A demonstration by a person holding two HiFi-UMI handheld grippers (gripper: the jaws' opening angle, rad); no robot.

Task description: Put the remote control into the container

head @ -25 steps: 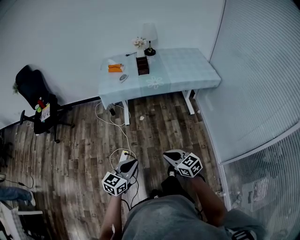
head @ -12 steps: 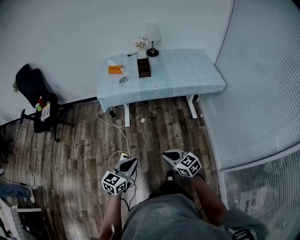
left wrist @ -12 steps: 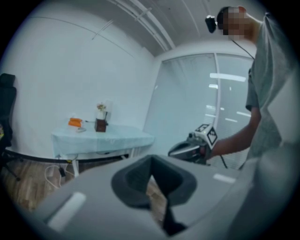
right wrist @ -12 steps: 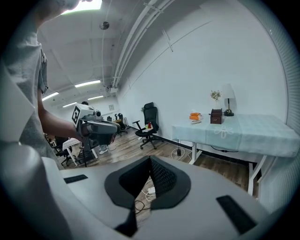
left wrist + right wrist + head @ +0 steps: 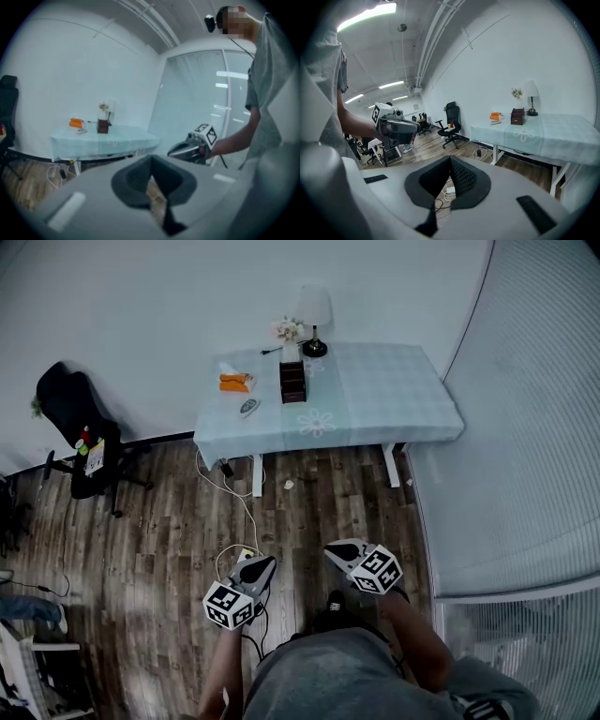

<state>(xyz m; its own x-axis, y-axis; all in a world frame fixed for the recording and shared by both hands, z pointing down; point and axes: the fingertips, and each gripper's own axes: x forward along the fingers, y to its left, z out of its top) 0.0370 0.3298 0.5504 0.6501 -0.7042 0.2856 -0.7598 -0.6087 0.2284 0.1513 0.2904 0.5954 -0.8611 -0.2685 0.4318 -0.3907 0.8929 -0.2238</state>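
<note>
Two units, the left hand-held gripper [image 5: 263, 563] and right hand-held gripper [image 5: 336, 550], are clenched and empty. The remote control [image 5: 248, 407] lies near the bench's [image 5: 394, 390] left edge, beside the container [image 5: 292, 382]. Close in first; open the jaws before reaching.

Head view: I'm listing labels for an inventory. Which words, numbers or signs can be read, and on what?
None readable.
Marker cubes on left gripper and right gripper: black-and-white patterns, no letters.
Orange box on pale blue table: print too small.
Label on black office chair: blurred.
</note>
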